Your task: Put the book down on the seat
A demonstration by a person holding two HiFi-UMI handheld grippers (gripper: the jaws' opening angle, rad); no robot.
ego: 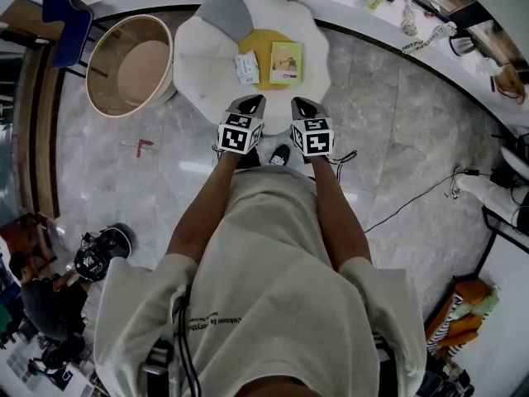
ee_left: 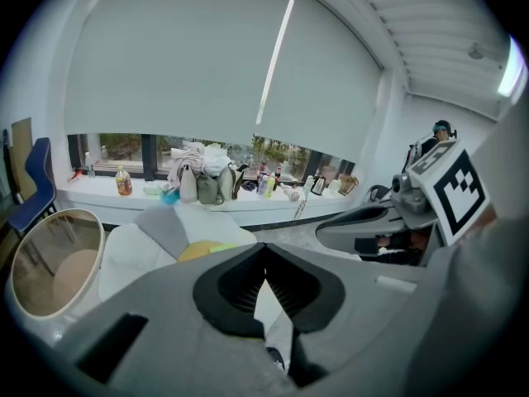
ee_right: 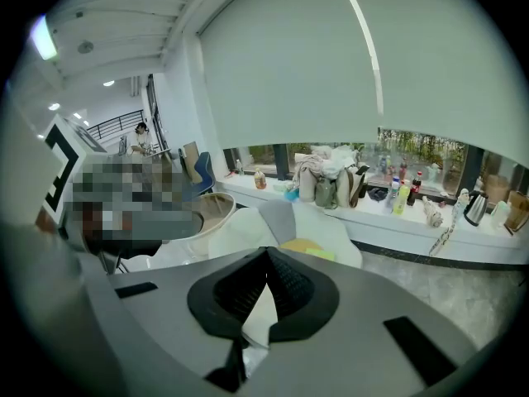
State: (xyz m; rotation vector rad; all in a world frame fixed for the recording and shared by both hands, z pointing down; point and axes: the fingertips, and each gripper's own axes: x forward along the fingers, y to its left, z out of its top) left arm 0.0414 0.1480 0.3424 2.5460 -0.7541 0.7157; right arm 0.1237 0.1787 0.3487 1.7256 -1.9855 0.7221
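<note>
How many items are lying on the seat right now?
2. The green book lies on the yellow cushion, on its right side; a white packet lies beside it, on the left. Nothing else shows there.

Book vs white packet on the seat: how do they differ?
Colour: the book is yellow-green, the packet is white.
Size: the book is clearly larger than the packet.
Place: the book lies on the right part of the yellow cushion, the packet at its left edge.
Shared: both lie flat on the seat, side by side.
</note>
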